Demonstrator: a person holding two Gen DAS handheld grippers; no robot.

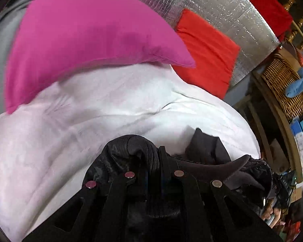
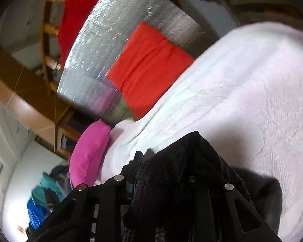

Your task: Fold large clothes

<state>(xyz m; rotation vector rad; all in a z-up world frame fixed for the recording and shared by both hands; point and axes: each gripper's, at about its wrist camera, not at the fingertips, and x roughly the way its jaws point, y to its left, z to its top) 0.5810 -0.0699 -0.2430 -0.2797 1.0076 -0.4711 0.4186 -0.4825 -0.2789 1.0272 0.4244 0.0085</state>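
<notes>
Over the white bedspread (image 1: 91, 125), a black garment (image 1: 129, 151) is clamped in the left claw (image 1: 153, 173) and bunched in the clamped right claw (image 2: 151, 173), beside a pink pillow (image 1: 80, 36).

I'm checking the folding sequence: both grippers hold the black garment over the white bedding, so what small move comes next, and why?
Probably lower the black garment onto the white blanket and spread it flat. The left gripper and right gripper are both shut on bunched fabric, which can't be folded until laid out.
</notes>
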